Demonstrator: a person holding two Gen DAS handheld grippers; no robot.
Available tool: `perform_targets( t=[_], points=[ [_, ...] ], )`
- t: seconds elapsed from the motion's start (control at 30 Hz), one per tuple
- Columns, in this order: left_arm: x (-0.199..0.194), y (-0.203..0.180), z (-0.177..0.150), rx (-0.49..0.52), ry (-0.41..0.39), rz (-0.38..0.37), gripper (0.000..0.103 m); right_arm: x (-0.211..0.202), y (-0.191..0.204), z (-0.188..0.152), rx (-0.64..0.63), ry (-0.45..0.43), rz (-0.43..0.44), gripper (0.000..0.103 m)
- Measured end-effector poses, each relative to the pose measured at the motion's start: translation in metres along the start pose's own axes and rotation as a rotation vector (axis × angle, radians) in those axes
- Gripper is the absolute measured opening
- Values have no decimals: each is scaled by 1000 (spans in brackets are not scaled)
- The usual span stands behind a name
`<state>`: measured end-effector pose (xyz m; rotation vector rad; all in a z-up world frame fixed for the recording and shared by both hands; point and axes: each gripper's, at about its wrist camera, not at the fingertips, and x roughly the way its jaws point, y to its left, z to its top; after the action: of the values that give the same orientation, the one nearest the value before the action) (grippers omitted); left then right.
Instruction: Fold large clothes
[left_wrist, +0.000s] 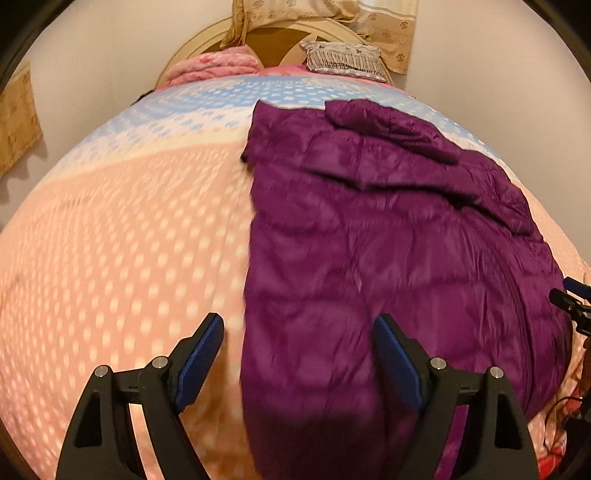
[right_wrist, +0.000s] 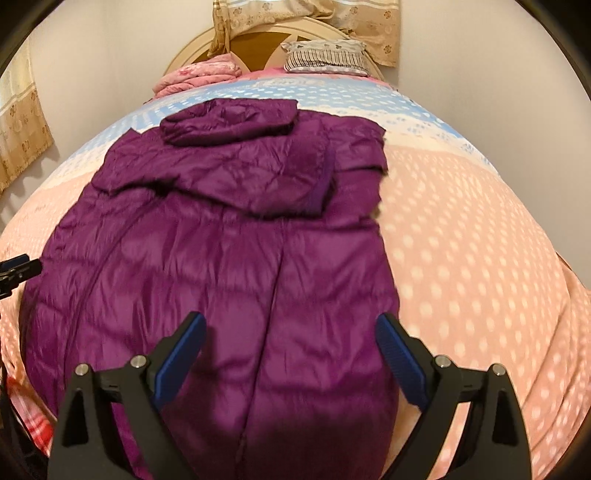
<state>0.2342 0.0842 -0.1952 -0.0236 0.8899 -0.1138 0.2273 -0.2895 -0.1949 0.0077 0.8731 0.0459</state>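
My left gripper (left_wrist: 297, 350) hung over the bed (left_wrist: 110, 240), its jaws released and holding nothing; between the fingers lay the left edge of the coat (left_wrist: 369, 240), with bare dotted cover to the left of that edge. The coat was the thing I had to fold, a padded purple one, and it lay flat on the bed with its hem toward me and its hood (left_wrist: 391, 129) toward the headboard (left_wrist: 258, 37).

The left side of the coat ran as one straight line from hem to shoulder, and I saw no sleeve sticking out past it, so I judged the sleeves already turned in over the body. A flap (right_wrist: 229, 177) lay across the upper part of the coat, below the hood, which fits that reading, though I could not tell sleeve from panel in the creased cloth. The hood itself sat doubled on top near the collar.

Right of the coat's middle, my right gripper (right_wrist: 291, 347) was also released, jaws wide and empty above the lower half, with the coat's right edge just inside the right finger. That edge was straight too.

So the narrowing looked done. What was left, as I judged it, was the lengthwise fold: taking the hem at both corners and carrying it up toward the hood. Neither gripper had cloth yet.
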Motion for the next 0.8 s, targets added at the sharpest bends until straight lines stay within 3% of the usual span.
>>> perform_targets(
  t=[0.2, 0.47, 0.6, 0.67, 0.73, 0.77, 0.8],
  points=[
    [-16, 3, -34, -15, -3, -16, 83, -13, -1, -22, 16, -1, -6, 95],
    [-21, -13, -55, 20, 7, -80, 81, -29, -5, -67, 41, 40, 18, 95],
    [-23, -18, -59, 44, -7, -74, 78, -29, -6, -81, 47, 67, 39, 86],
    [-24, -20, -60, 54, -14, -75, 71, -28, -3, -84, 30, 66, 37, 76],
    [-27, -26, -61, 90, -30, -89, 41, -30, -1, -85, 6, 51, 32, 39],
    [-29, -29, -61, 108, -29, -102, 21, -34, 0, -84, -9, 32, 36, 26],
    [-30, -32, -60, 123, -39, -91, 13, -37, 0, -84, -9, 16, 43, 11]
  ],
)
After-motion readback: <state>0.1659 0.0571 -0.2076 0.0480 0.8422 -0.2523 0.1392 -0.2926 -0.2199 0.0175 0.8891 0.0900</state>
